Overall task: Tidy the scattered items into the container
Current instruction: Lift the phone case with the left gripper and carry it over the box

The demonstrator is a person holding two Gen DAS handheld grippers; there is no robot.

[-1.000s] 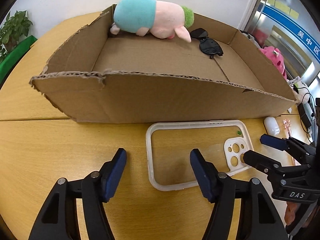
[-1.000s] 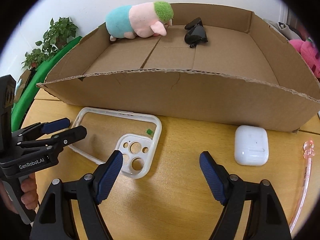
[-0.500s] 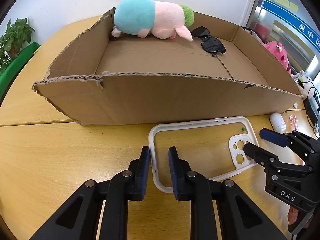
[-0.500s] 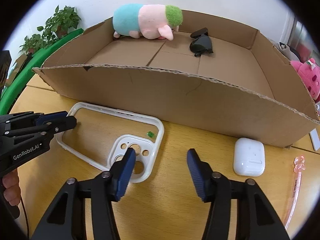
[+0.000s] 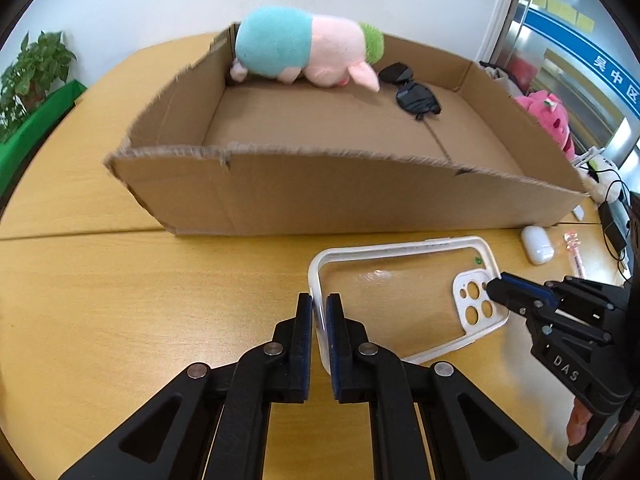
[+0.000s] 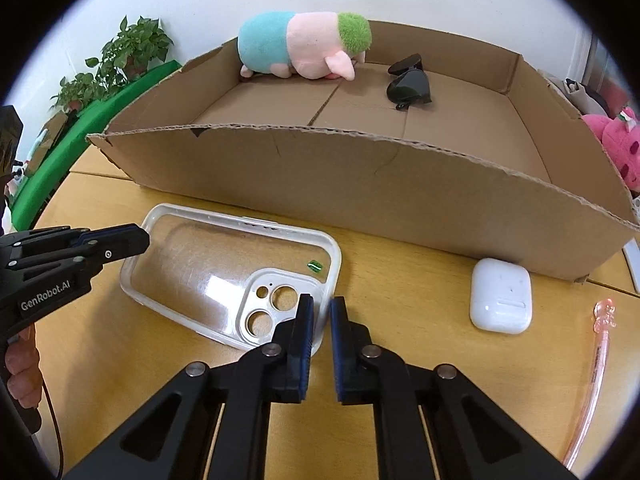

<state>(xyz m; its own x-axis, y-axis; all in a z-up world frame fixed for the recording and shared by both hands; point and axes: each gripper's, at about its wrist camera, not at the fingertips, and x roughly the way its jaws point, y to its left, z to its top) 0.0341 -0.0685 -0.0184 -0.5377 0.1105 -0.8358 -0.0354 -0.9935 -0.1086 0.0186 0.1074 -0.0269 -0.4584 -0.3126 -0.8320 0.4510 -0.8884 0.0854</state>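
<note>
A clear phone case (image 5: 400, 292) with a white rim lies flat on the wooden table just in front of the cardboard box (image 5: 340, 196). My left gripper (image 5: 319, 308) is shut on the rim at its plain end. My right gripper (image 6: 322, 310) is shut on the rim at the camera-hole end of the phone case (image 6: 200, 264). Each wrist view shows the other gripper at the far end: the right gripper (image 5: 496, 286) and the left gripper (image 6: 136, 240). Whether the case has left the table I cannot tell. Inside the box (image 6: 360, 184) rest a plush pig (image 6: 304, 46) and black sunglasses (image 6: 410, 84).
A white earbuds case (image 6: 500, 296) and a pink straw-like stick (image 6: 600, 344) lie on the table to the right of the phone case. A pink plush (image 6: 616, 140) sits beyond the box's right wall. Potted plants (image 6: 128, 52) stand at the far left.
Both grippers went from wide open to shut, the left on the case's plain end and the right on its camera end. Neither hand has shifted much.
</note>
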